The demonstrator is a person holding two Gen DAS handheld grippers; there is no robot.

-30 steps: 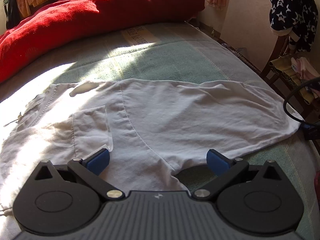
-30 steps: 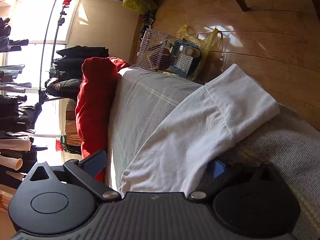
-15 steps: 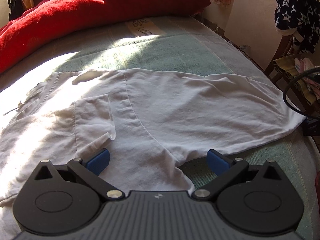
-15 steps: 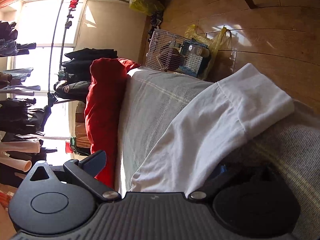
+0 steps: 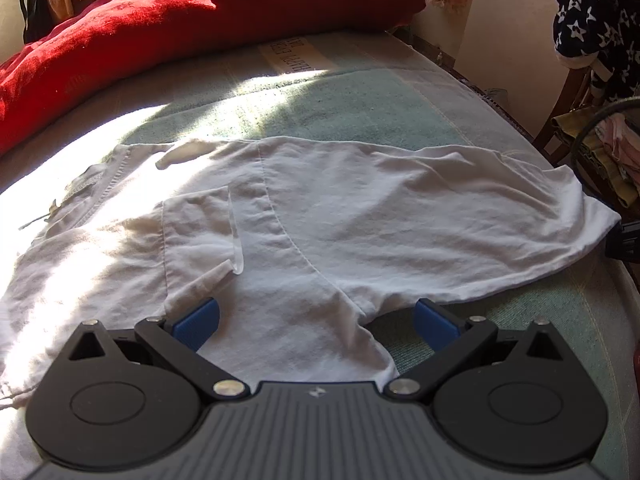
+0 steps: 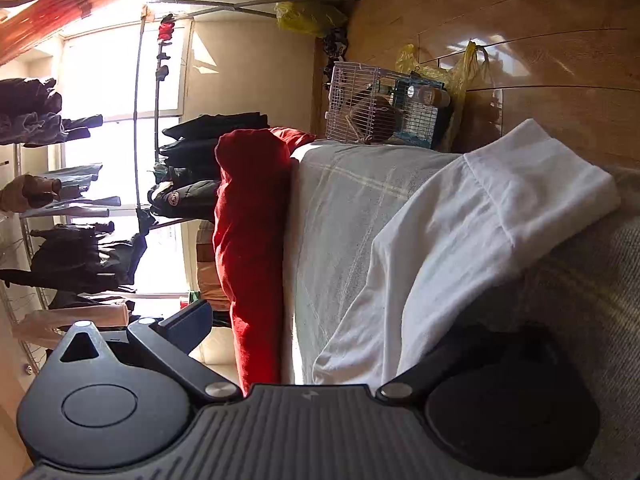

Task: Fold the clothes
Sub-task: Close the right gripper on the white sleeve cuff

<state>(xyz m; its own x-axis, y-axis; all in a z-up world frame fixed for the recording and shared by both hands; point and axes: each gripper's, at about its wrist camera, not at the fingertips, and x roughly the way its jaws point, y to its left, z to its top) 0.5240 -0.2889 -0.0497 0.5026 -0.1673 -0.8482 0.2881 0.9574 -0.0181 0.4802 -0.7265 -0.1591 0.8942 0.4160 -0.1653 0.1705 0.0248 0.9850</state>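
White shorts [image 5: 320, 216] lying flat on the bed [image 5: 360, 100] may be bunched if the spread left gripper [image 5: 316, 320] and right gripper [image 6: 320, 344], also spread, are closed on too few layers.

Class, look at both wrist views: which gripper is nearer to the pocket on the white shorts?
Left. The left gripper hovers open over the crotch, just below the pocket. The right gripper is at a leg hem of the white shorts, no pocket in view.

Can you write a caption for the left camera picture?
Open left gripper over white shorts on a bed.
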